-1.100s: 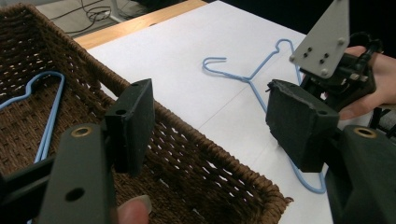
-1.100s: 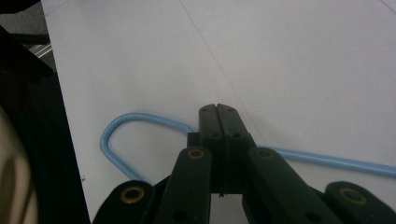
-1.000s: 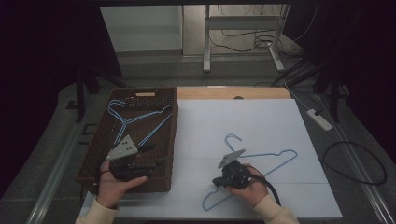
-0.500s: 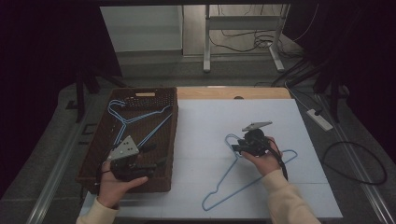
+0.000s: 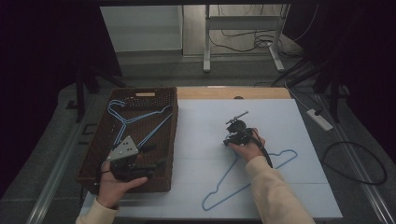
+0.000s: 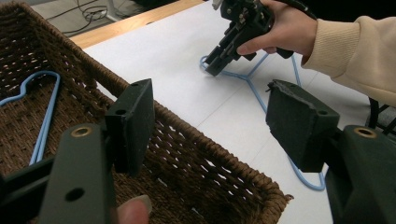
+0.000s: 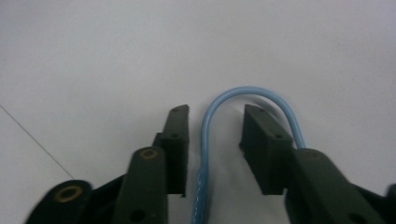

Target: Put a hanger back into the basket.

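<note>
Presently the right gripper [image 7: 212, 135] straddles the blue hanger's [image 5: 243, 179] hook beside the basket [image 5: 170, 140] – jaws just closing, not yet pinching – evidently to lift it. Left gripper [image 6: 210, 128] waits above the basket's rim, jaws wide and empty.

Lab-like recording room, white-topped table [image 5: 280, 116], metal stand legs [image 5: 206, 42], loose floor cables [image 5: 355, 161], power strip [image 5: 319, 119]

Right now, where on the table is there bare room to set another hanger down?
The white mat is bare between the basket and the right gripper, and along its far edge. Near right is crowded by the blue hanger; the basket holds hangers.
</note>
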`<state>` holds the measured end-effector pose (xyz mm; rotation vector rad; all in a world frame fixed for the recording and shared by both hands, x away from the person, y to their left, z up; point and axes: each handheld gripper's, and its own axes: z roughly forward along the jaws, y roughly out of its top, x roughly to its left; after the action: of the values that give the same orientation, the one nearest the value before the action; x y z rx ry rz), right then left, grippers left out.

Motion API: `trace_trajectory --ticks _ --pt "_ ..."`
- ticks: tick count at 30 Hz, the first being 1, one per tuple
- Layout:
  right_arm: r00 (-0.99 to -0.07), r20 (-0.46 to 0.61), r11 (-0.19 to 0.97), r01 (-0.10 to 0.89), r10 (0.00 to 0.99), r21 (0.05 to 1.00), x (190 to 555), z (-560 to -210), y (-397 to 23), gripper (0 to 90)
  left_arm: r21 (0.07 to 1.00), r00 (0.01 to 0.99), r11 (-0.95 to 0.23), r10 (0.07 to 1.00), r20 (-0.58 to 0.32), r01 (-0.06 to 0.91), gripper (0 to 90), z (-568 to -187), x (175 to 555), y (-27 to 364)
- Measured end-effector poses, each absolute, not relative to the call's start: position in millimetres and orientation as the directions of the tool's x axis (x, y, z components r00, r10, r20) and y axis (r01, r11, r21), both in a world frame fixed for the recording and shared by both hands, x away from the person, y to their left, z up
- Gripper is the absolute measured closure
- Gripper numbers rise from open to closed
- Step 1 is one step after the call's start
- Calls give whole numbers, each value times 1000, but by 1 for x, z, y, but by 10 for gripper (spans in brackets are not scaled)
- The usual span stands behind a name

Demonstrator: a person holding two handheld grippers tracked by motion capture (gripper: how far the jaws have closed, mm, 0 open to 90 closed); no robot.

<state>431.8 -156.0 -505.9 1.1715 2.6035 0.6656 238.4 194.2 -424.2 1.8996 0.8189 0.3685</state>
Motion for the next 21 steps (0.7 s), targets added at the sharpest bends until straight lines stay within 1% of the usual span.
trace_trajectory --ticks 1,2,3,4,5,8,12,13,21 --pt "-662 -6 582 655 749 482 432 -506 -156 690 883 725 -277 682 -97 379 334 -424 238 194" --pt "-663 -16 589 654 748 474 432 -505 -155 733 882 724 -277 683 -98 380 334 -425 238 195" --pt "-652 -8 583 672 758 456 432 -504 -152 811 882 723 -276 684 -98 381 334 -425 238 195" --pt "-652 -8 583 672 758 456 432 -504 -152 811 882 723 -276 684 -98 381 333 -425 238 195" --pt "-629 -1 564 697 778 442 432 -504 -149 833 883 724 -278 683 -95 378 333 -424 238 195" --pt "-609 5 546 716 793 436 432 -503 -148 855 884 725 -278 683 -93 376 333 -423 237 195" --pt "-591 64 506 736 804 450 431 -503 -151 864 886 723 -274 685 -94 375 334 -422 237 195" --pt "-591 62 505 734 804 453 431 -502 -152 864 886 722 -274 685 -94 375 333 -422 237 196" --pt "-585 68 459 697 808 551 417 -482 -162 865 885 723 -276 684 -94 376 333 -422 237 194"
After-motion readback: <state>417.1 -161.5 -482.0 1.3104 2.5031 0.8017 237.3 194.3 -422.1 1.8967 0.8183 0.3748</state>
